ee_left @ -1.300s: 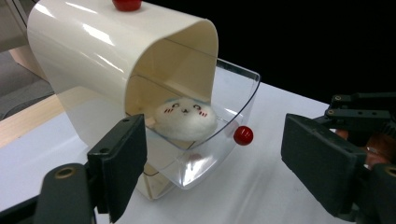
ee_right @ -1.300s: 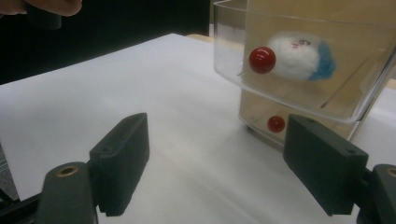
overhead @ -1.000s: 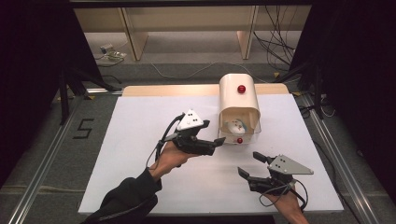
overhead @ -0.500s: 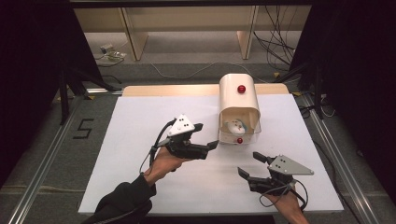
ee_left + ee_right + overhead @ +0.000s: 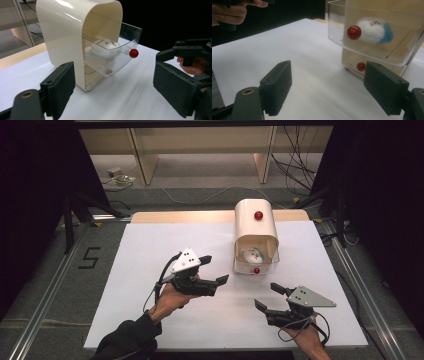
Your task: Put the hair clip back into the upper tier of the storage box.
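Currently the left tongs [image 5: 217, 269] have moved leftward and nearer, away from the cream cabinet [image 5: 256, 236]; jaws wide apart, holding nothing. The right tongs [image 5: 268, 297] remain at near right, jaws wide apart, holding nothing. On the white worktop [image 5: 150, 250], the cabinet's clear drawer [image 5: 112, 58] stands tilted open, containing a white plush toy [image 5: 373, 30].
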### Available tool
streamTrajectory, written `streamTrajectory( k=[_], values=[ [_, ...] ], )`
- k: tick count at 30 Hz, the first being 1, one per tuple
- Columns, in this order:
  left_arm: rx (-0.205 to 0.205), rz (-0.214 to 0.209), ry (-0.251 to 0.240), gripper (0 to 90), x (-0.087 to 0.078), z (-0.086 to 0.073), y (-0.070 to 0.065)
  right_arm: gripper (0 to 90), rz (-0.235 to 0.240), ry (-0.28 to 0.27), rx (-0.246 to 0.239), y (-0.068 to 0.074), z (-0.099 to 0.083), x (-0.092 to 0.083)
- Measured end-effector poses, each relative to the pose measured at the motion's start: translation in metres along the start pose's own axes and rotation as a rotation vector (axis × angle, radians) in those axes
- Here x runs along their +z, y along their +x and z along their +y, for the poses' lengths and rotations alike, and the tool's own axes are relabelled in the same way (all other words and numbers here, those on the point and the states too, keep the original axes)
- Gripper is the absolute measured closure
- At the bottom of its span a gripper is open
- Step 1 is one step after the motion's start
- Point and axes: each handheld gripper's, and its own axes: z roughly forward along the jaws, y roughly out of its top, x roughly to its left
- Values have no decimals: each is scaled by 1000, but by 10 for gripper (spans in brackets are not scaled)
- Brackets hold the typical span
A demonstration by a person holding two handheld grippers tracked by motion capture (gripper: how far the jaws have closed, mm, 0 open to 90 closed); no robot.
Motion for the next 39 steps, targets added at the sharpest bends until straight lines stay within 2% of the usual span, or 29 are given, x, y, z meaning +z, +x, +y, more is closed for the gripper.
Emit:
streamTrajectory(
  k=[8, 13, 30, 35, 39],
  values=[
    [-17, 13, -16, 166, -10, -6, 2, 238, 0, 3, 2, 0, 0, 0],
    [-10, 25, -14, 161, -14, -10, 3, 238, 0, 4, 2, 0, 0, 1],
    [-26, 42, -46, 156, -30, -22, 6, 238, 11, 1, 7, 0, -1, 1],
    [-21, 60, -52, 156, -35, -26, 8, 238, 11, 1, 9, 0, -1, 1],
    [-36, 60, -60, 156, -39, -31, 8, 238, 11, 0, 8, -1, -1, 1]
  ],
)
